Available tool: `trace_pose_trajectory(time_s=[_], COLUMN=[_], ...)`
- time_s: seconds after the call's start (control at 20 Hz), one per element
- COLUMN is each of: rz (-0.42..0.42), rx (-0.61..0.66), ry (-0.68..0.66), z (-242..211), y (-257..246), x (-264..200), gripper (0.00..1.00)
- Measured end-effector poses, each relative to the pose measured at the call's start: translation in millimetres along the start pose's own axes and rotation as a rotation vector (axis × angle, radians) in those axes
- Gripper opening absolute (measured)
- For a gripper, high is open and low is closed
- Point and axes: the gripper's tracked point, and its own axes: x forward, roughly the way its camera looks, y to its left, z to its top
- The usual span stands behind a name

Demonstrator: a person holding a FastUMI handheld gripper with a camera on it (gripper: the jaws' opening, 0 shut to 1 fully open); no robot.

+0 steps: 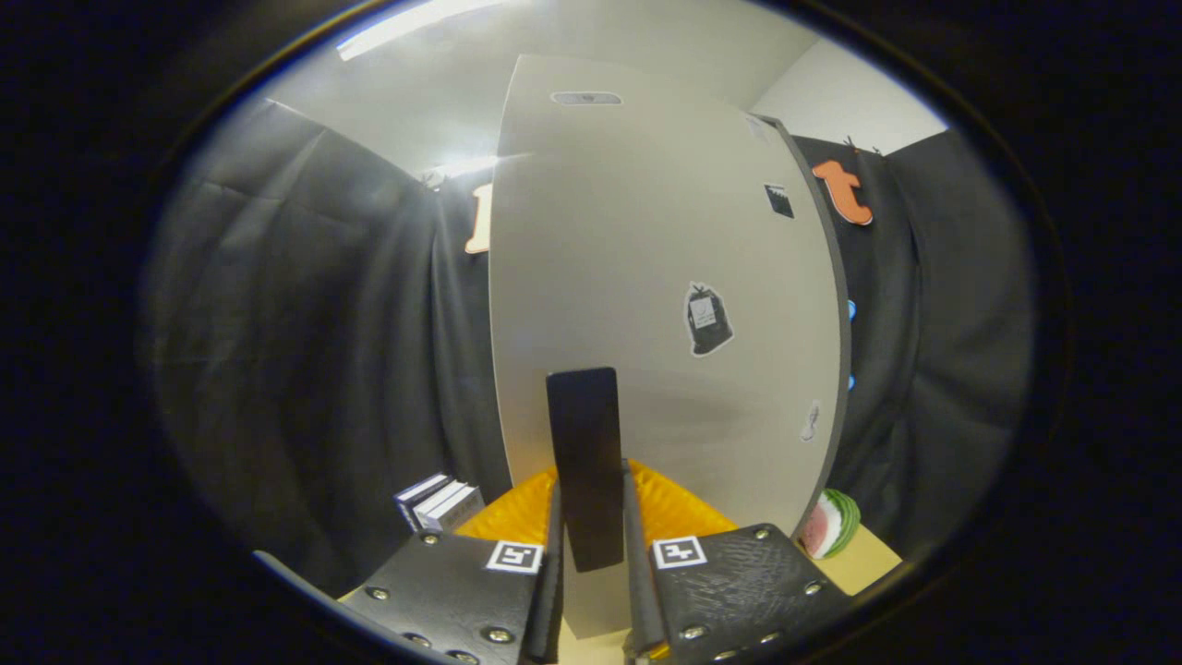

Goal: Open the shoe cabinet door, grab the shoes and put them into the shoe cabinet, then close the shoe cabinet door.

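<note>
While clamped: tongs (591, 563) grip the dark handle (584, 462)
Door (646, 277): pale, stickered, just ahead
Watermelon slice (829, 524): beside door, on desk (868, 559)

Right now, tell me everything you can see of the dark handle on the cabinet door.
The handle is a flat, dark, matte bar standing upright and proud of the pale grey cabinet door. It looks like plastic or coated metal. Its lower part sits between the fingers of the gripper, which close in on both its sides. Something orange lies behind it.

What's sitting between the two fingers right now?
In the gripper view, the door's dark handle stands upright between the hand-held gripper fingers, which close on both its sides, in front of the pale cabinet door.
</note>
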Motion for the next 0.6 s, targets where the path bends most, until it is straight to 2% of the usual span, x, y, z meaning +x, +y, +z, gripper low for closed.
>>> trace_pose_trajectory(time_s=[0.6], rz=[0.002], rx=[0.002], ry=[0.002], z=[5.5], y=[-76.9], x=[-79.5], gripper=[0.29])
